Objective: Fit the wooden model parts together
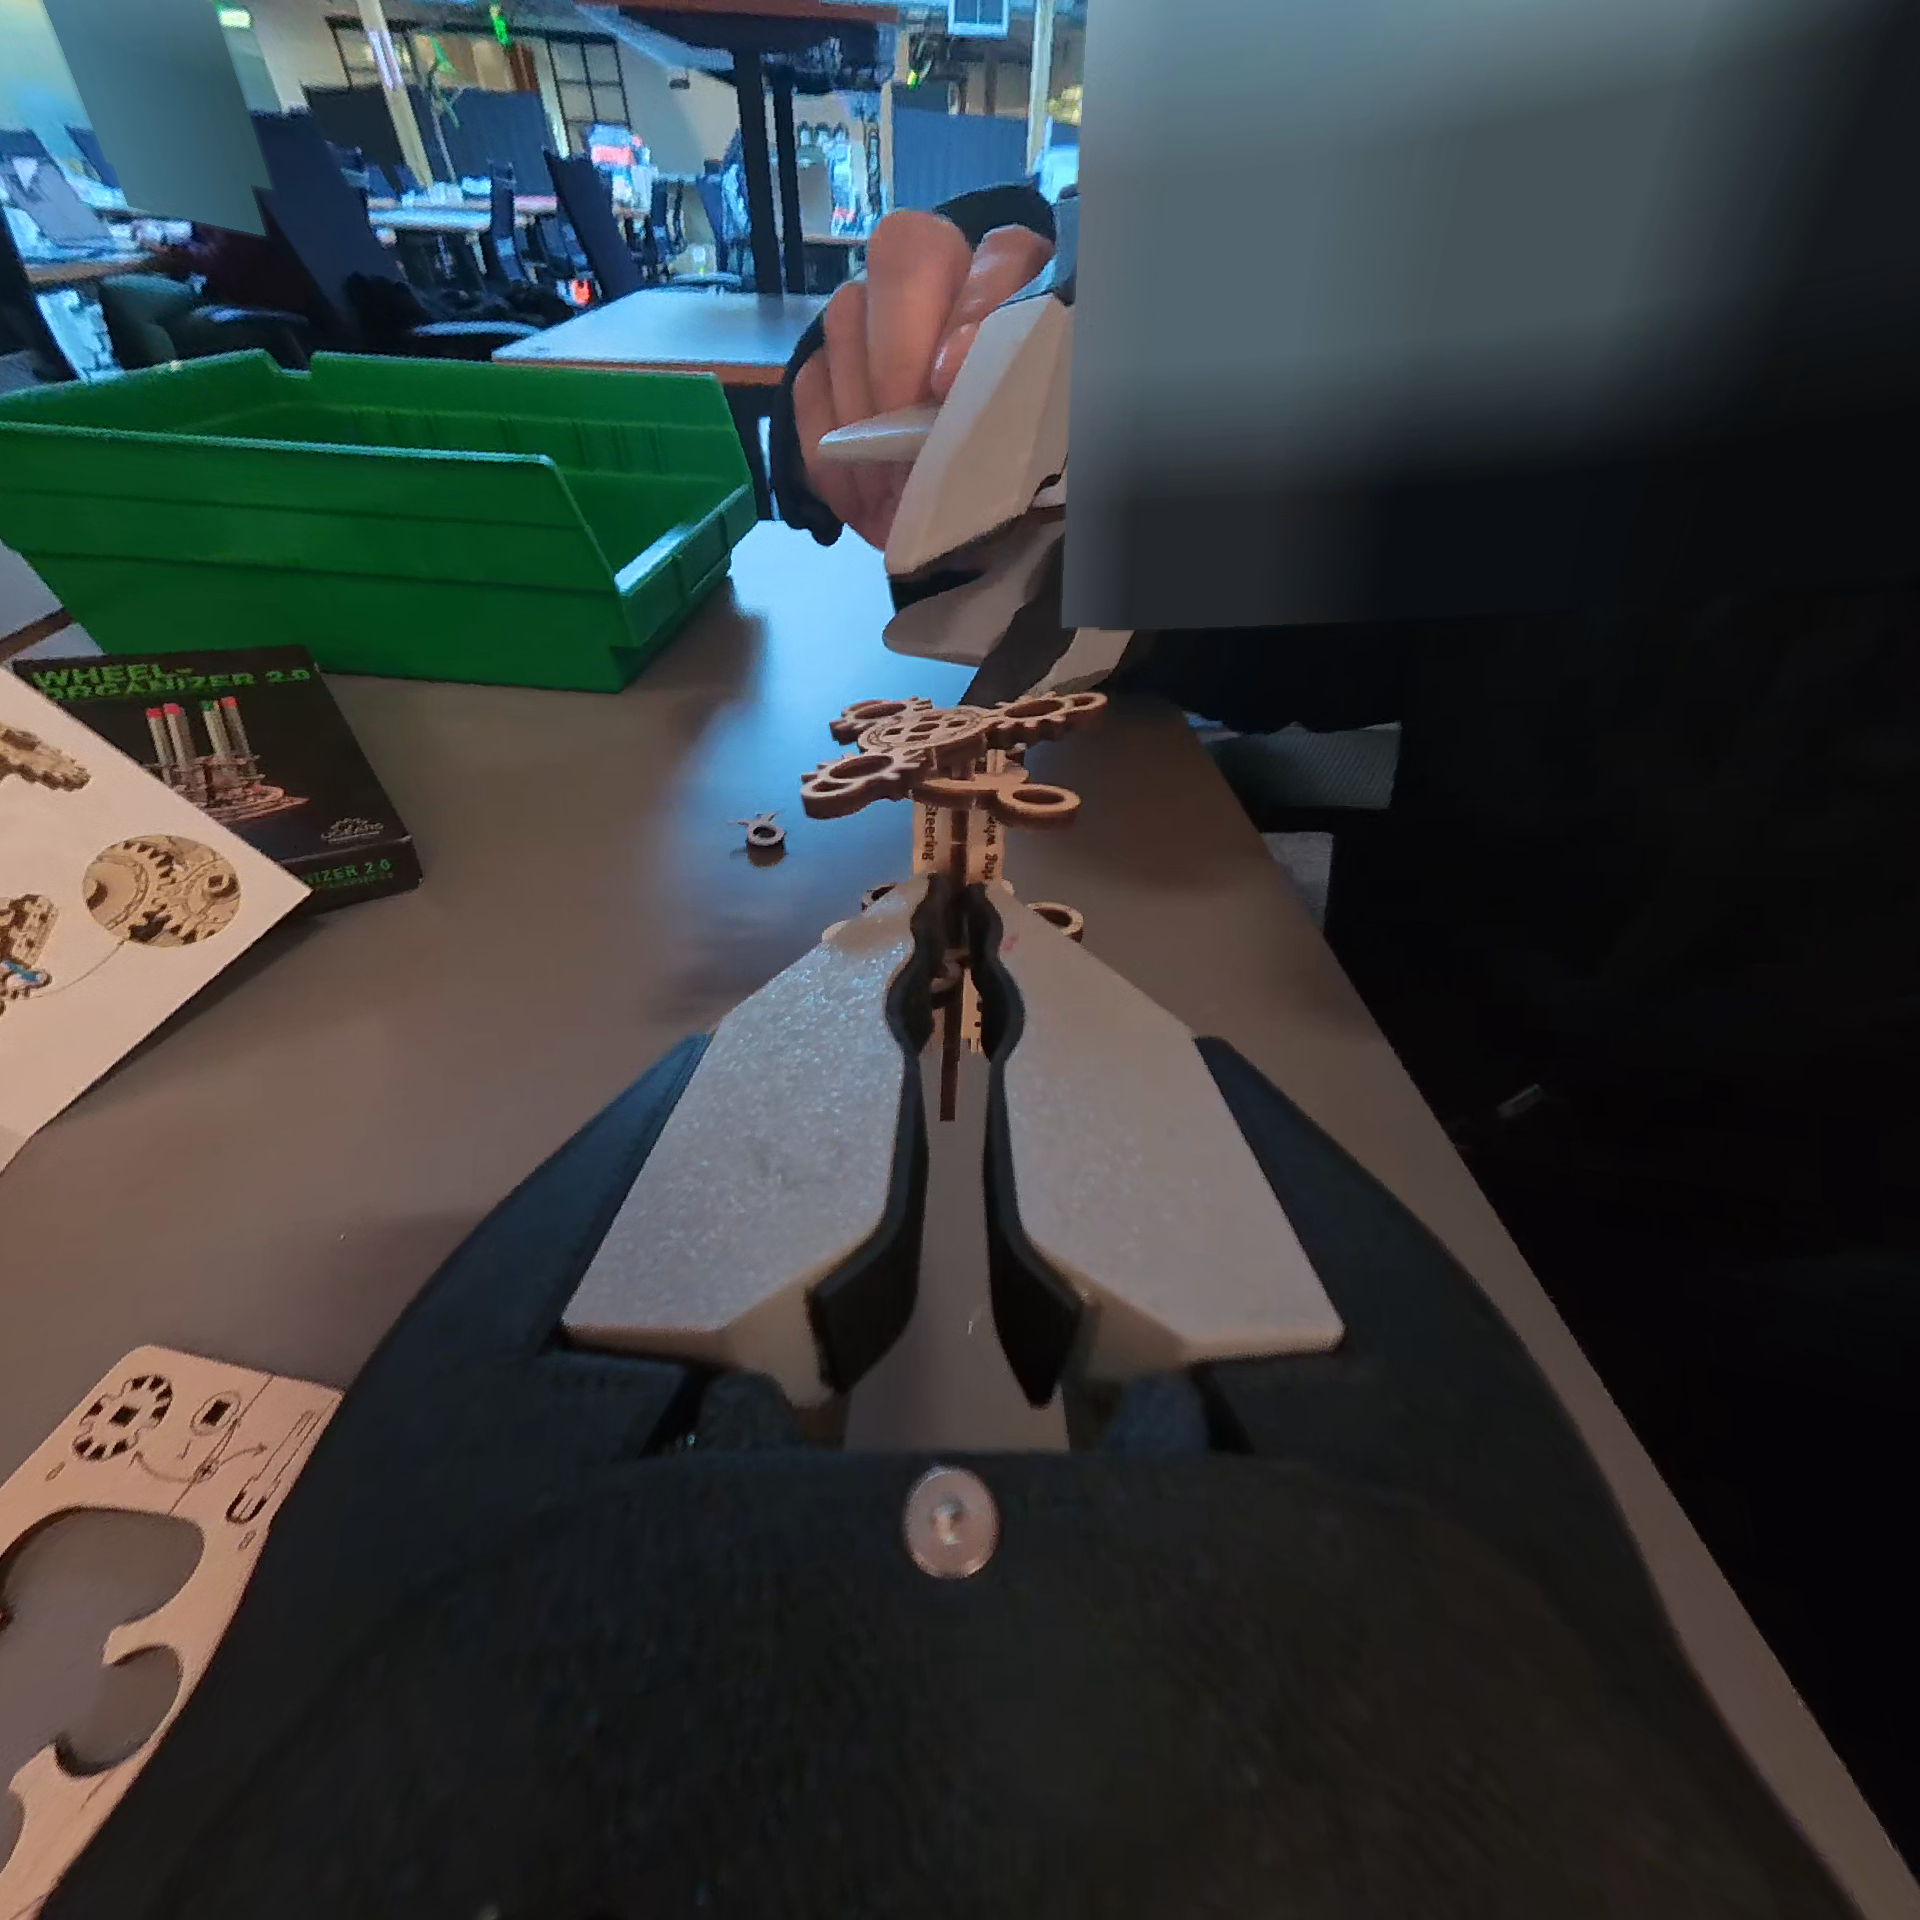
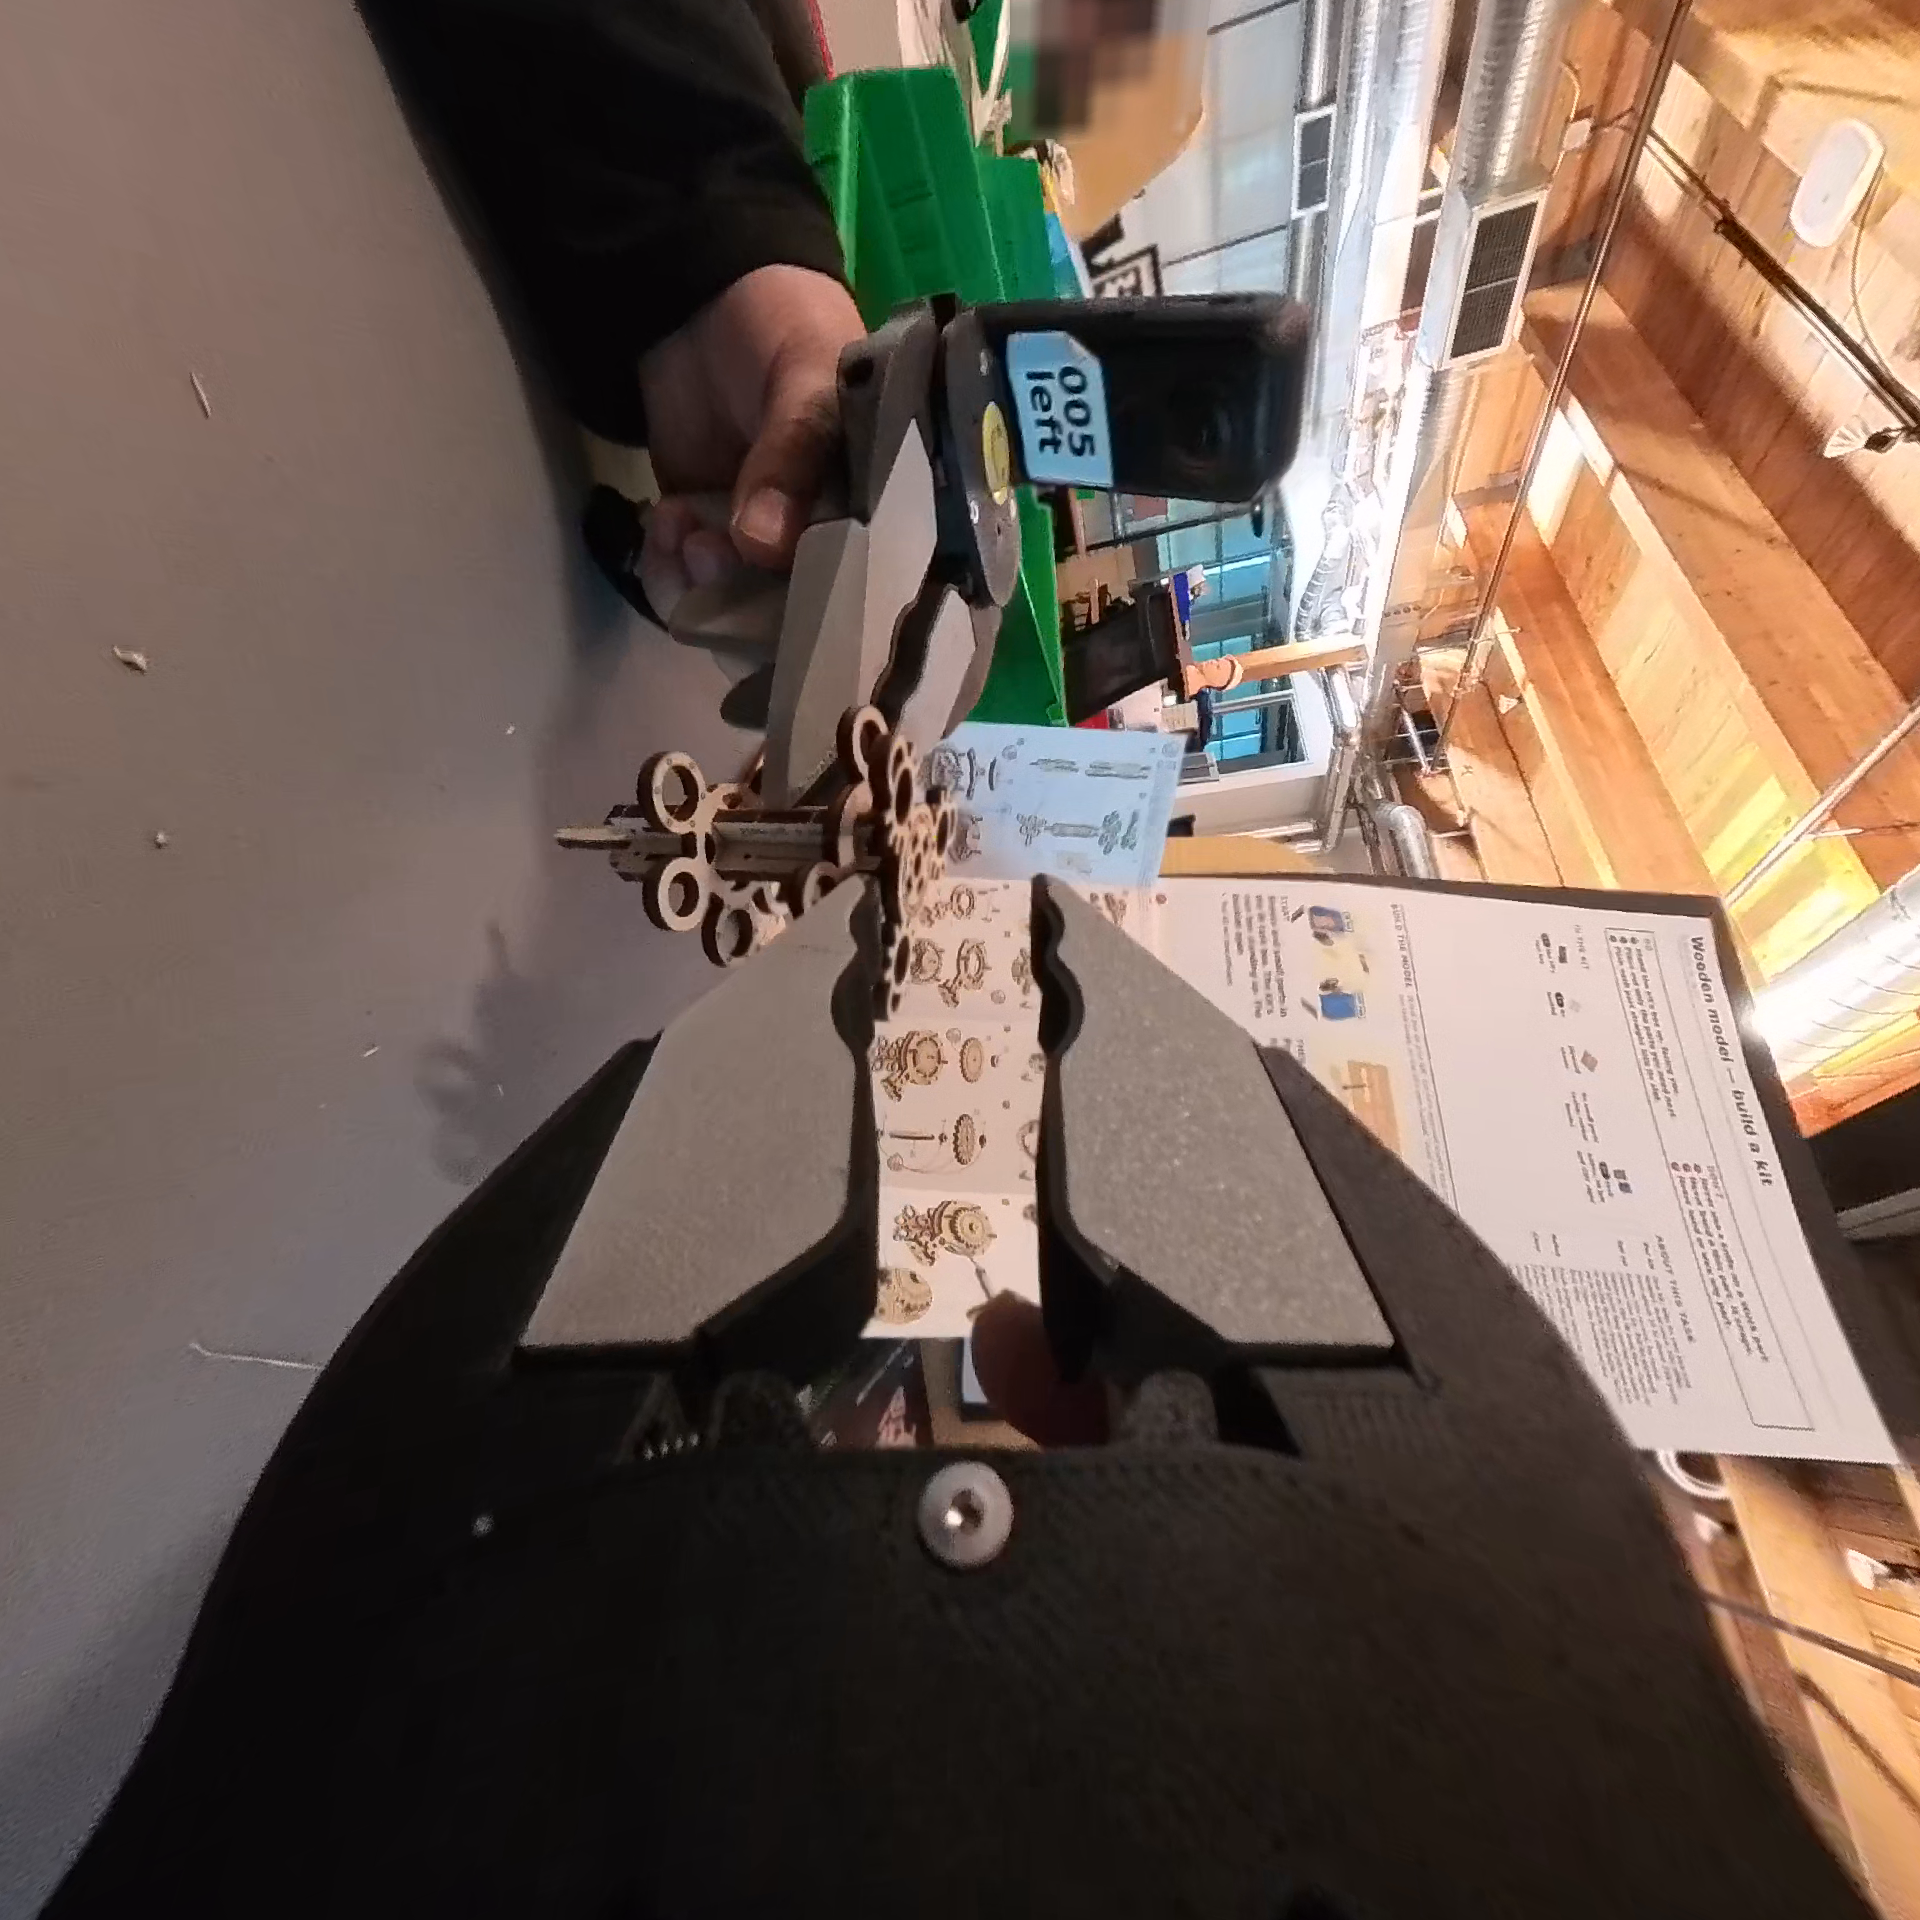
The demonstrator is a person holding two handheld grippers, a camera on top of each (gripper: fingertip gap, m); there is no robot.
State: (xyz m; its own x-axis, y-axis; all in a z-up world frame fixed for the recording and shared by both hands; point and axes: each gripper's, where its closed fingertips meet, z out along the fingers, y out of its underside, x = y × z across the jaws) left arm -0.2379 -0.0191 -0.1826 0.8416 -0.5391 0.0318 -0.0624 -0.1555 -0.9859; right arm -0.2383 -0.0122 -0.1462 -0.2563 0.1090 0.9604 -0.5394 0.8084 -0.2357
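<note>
The wooden model (image 1: 951, 758) is a slim upright shaft with a flat gear-edged plate on top and ringed plates below. My left gripper (image 1: 956, 906) is shut on the shaft, holding the model just above the grey table (image 1: 582, 1039). My right gripper (image 2: 948, 904) is open. The top plate's edge (image 2: 899, 914) sits between its fingers, against the left one. In the left wrist view the right gripper (image 1: 987, 665) comes down onto the top plate from behind. In the right wrist view the left gripper (image 2: 821, 764) clamps the model (image 2: 727, 847) from the side.
A small loose wooden piece (image 1: 762, 831) lies on the table left of the model. A green bin (image 1: 364, 499), a dark kit box (image 1: 229, 769), instruction sheets (image 1: 104, 894) (image 2: 1455, 1143) and a cut-out wooden sheet (image 1: 125, 1507) lie to the left. The table edge (image 1: 1382, 1039) runs close on the right. Both grippers' tips are close together, under 4 cm apart.
</note>
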